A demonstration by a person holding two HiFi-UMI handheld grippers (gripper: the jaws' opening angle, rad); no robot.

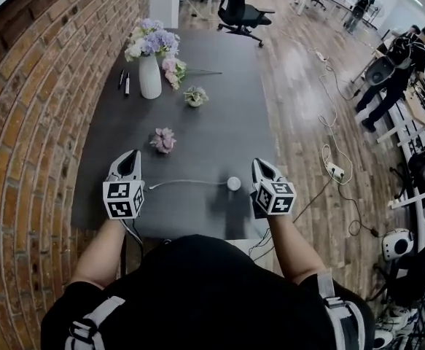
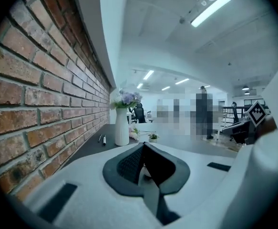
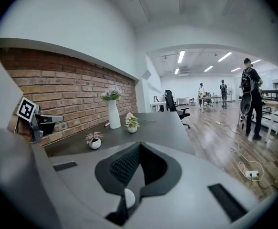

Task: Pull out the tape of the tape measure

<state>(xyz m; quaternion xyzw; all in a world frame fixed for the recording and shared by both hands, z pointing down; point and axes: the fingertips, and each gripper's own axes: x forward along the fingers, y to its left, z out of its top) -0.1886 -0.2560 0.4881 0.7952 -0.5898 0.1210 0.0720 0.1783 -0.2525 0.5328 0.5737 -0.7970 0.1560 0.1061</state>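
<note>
A small round white tape measure (image 1: 233, 183) lies on the dark grey table (image 1: 219, 137) near its front edge. Its thin tape (image 1: 186, 182) runs left across the table top and ends close to my left gripper's marker cube. My left gripper (image 1: 130, 159) hovers above that end with its jaws shut and nothing between them; its tips (image 2: 142, 146) meet in the left gripper view. Just right of the case, my right gripper (image 1: 262, 166) is also shut and empty. In the right gripper view the white case (image 3: 128, 197) shows under the closed jaws (image 3: 139, 148).
A brick wall (image 1: 37, 122) runs along the table's left side. A white vase of flowers (image 1: 150, 75), two pens (image 1: 125, 82) and small flower pots (image 1: 164, 140) (image 1: 195, 96) stand farther back. An office chair (image 1: 241, 9) is beyond the table; cables (image 1: 332, 168) and people are on the right.
</note>
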